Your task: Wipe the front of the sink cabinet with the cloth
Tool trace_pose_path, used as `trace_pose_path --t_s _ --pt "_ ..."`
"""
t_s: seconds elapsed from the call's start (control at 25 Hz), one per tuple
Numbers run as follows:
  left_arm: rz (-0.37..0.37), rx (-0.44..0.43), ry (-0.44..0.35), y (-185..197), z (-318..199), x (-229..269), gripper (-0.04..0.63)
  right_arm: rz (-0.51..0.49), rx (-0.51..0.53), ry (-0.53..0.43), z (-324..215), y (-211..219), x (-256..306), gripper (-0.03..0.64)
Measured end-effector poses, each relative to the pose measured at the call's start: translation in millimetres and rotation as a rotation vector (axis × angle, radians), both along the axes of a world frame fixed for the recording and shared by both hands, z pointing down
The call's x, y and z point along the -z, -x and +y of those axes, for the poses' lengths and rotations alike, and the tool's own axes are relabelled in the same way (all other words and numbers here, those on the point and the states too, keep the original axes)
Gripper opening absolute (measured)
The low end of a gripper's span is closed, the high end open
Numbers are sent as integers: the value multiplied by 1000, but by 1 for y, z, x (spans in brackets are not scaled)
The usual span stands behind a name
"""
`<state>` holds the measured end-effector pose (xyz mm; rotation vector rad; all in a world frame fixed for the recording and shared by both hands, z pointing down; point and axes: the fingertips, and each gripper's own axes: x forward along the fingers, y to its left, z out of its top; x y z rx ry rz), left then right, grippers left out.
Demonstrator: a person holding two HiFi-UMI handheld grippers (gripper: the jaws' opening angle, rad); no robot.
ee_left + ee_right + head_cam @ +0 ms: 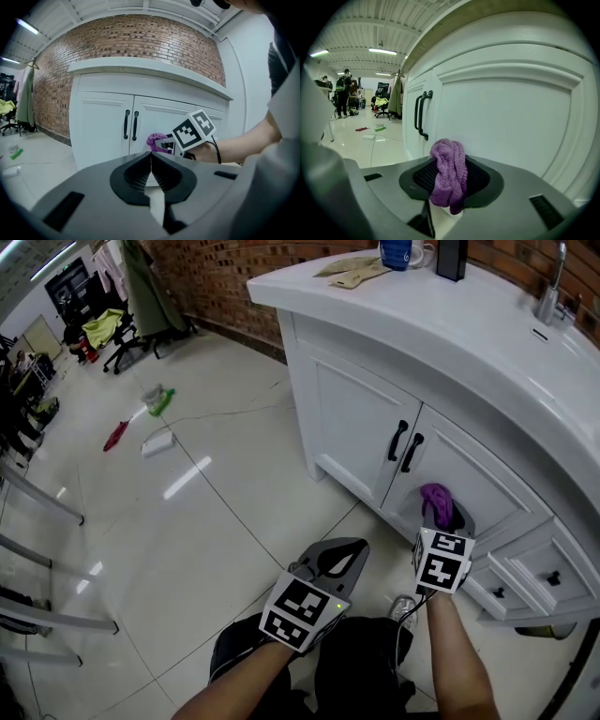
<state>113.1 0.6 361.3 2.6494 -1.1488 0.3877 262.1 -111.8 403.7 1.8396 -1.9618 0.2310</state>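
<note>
Left gripper [330, 562] idles clenched and empty while right gripper [439, 521] clamps the purple cloth [449, 176] against, or maybe just off, the right-hand door [501, 122] of the sink cabinet [356, 418], so wiping looks under way; next needs a pressed sweep across it.

Red brick wall [234, 277] along the back. Floor [216, 531] of glossy white tile, showing light reflections. Loose on it, near one another: green item [159, 399], red item [114, 435], white item [157, 442]. Office chair [122, 334] and hanging garments [150, 287] at far left. Strip lights [382, 50] lit under a white beamed ceiling [361, 28].
</note>
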Motion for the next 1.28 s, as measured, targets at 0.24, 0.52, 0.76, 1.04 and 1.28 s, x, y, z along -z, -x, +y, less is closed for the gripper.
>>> trace_pose_path --t_s 0.24,0.52,0.76,1.04,1.28 --pt "34 -47 -12 -28 2 7 5 10 -67 14 29 -39 3 141" --pt "70 -102 -17 -65 -1 12 5 25 -141 40 62 -81 5 141" --pt "90 -131 -6 -86 -7 8 5 32 -124 51 80 -92 3 141" --pt "59 -114 18 -71 -11 -7 5 22 -18 49 57 -48 -8 141" --pt "27 -71 19 -39 -17 -13 5 27 85 56 20 7 -24 141"
